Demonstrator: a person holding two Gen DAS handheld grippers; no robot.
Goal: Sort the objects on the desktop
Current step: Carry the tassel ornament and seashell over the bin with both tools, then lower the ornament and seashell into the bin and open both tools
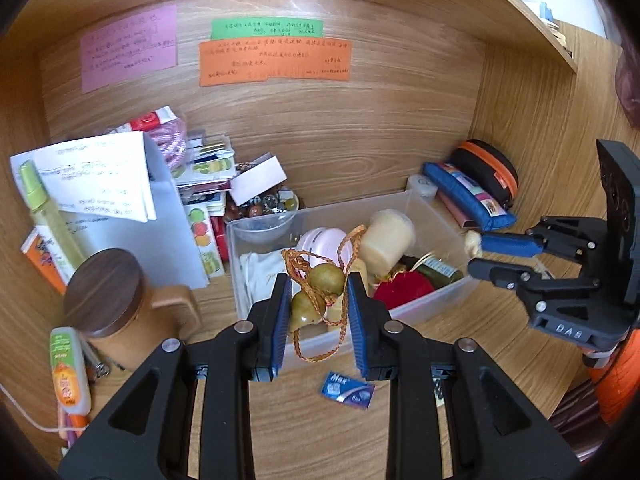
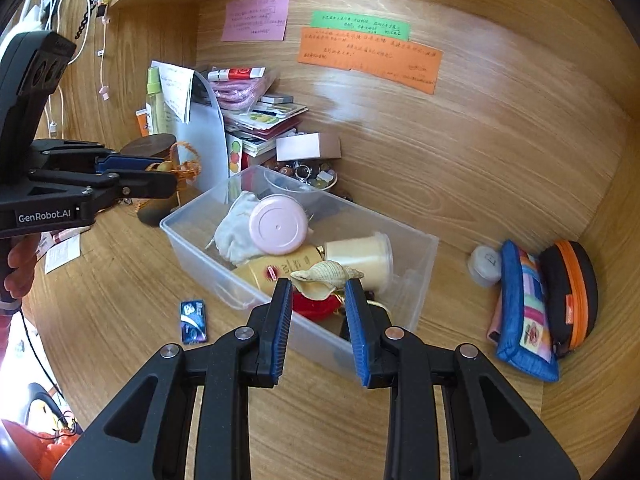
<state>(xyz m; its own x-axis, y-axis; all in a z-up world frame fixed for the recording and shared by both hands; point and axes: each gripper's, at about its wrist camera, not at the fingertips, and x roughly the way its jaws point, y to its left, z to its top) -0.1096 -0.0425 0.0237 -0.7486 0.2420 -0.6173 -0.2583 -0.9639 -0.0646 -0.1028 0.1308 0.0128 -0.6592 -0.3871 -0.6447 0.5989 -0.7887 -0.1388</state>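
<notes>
Gripped low centre in the left wrist view, the left tool pinches corded gourds over the clear bin's near wall. In the right wrist view, the right tool pinches a seashell, long axis crosswise, above the bin's near corner, centre frame.

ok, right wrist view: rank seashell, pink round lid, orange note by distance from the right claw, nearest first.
1. Seashell: between the right claw's fingertips, over the clear bin's near edge.
2. Pink round lid: farther in, left part of the bin.
3. Orange note: farthest, stuck on the back wall, upper right.
</notes>
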